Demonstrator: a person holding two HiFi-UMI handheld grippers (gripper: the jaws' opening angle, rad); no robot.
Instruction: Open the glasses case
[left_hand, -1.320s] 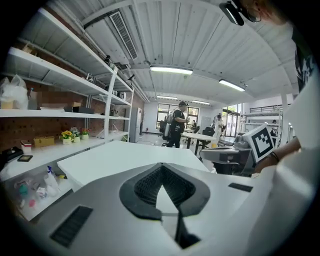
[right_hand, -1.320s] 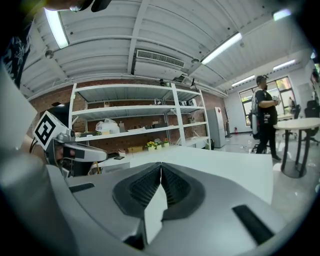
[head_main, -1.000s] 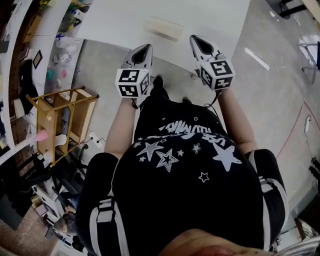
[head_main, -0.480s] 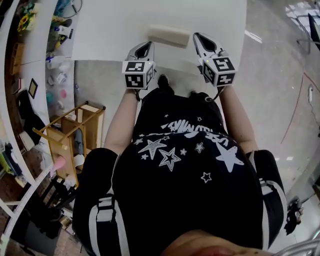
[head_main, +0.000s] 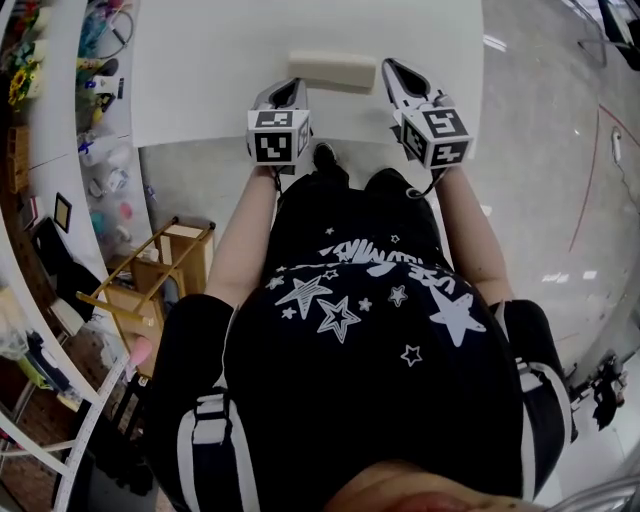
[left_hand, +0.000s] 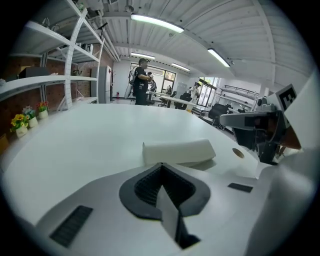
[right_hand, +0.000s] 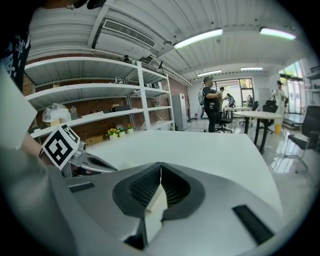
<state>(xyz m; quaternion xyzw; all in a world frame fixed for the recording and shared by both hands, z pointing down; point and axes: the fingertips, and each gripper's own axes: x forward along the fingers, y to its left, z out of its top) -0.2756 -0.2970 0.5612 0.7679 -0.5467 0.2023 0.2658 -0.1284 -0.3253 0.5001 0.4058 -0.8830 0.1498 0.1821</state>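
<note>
A cream, oblong hard-shell glasses case lies crosswise on the white worktop, close to the worktop's near edge, with its lid down. In the head view it sits between the tips of the two grippers.

The left gripper points at the case's left end, its tips just near of that end. From the left gripper view the case lies just beyond the jaws, slightly to the right, with a thin strip of worktop showing between them. The left gripper has its jaws pressed together, ribbed dark pads meeting at the tip, and nothing is between them.

The right gripper reaches in beside the case's right end, angled a little towards it; whether it touches the case cannot be told. In its own view the right gripper also has its jaws closed tight on each other, with nothing pinched, and the left gripper's marker cube shows low on the left. The right gripper appears in the left gripper view too, at the far right edge.

The person wears a black shirt with white stars, forearms reaching forward to both grippers. On the floor to the left stands a light wooden frame stool. White metal shelving runs along the left side of the room, with a small pot of yellow flowers at the worktop's left. A person in dark clothes stands far off down the room.
</note>
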